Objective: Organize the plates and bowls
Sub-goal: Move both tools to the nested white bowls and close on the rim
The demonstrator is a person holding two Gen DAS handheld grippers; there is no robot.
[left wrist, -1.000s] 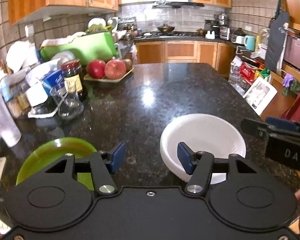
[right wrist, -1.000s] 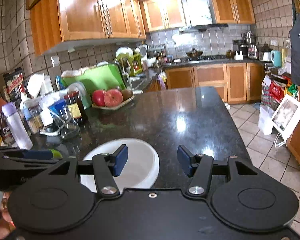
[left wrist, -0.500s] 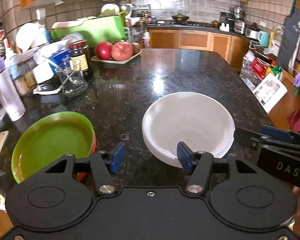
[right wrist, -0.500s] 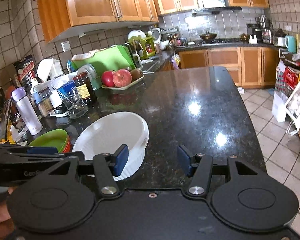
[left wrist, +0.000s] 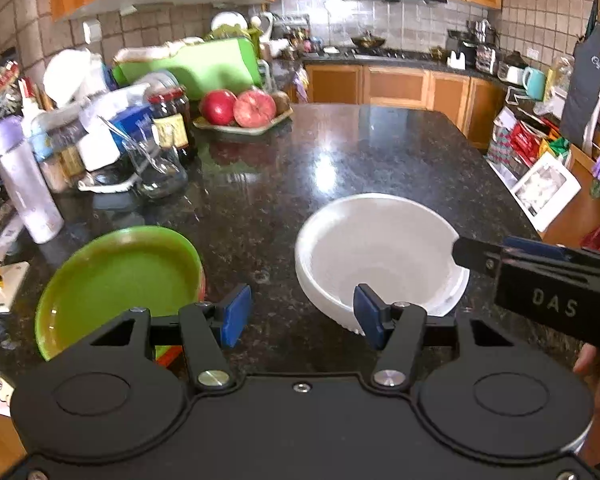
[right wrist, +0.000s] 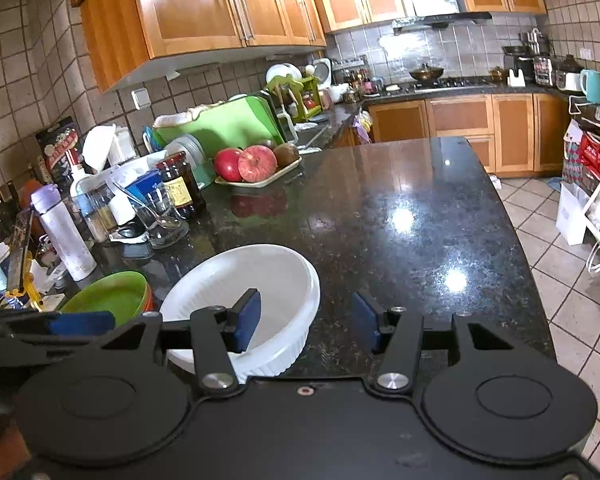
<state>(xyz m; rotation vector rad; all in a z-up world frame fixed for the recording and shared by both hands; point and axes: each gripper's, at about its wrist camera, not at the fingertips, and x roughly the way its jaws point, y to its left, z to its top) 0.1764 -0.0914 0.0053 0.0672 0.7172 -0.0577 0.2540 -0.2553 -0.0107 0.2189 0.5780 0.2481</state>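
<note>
on the left of the dark granite counter (left wrist: pixel 380 152) a green plate (left wrist: pixel 116 280) is seen sitting on something orange-red, so a small stack looks like it's been started there. just to its right the white bowl (left wrist: pixel 380 252) is parked on bare counter by itself, near the front edge, not nested with anything yet. so roughly: stack begun, bowl probably left to be sorted, nothing else of the job can be judged from here.

the left gripper (left wrist: pixel 300 316) is held with its jaws about half apart, nothing between them, only counter seen in the gap between plate and bowl. the right gripper (right wrist: pixel 306 322) has just been closing a bit; the bowl's right rim is straddled by its jaws, left pad inside the bowl, right pad outside. contact isn't visible, so it's taken as not clamped yet.
</note>
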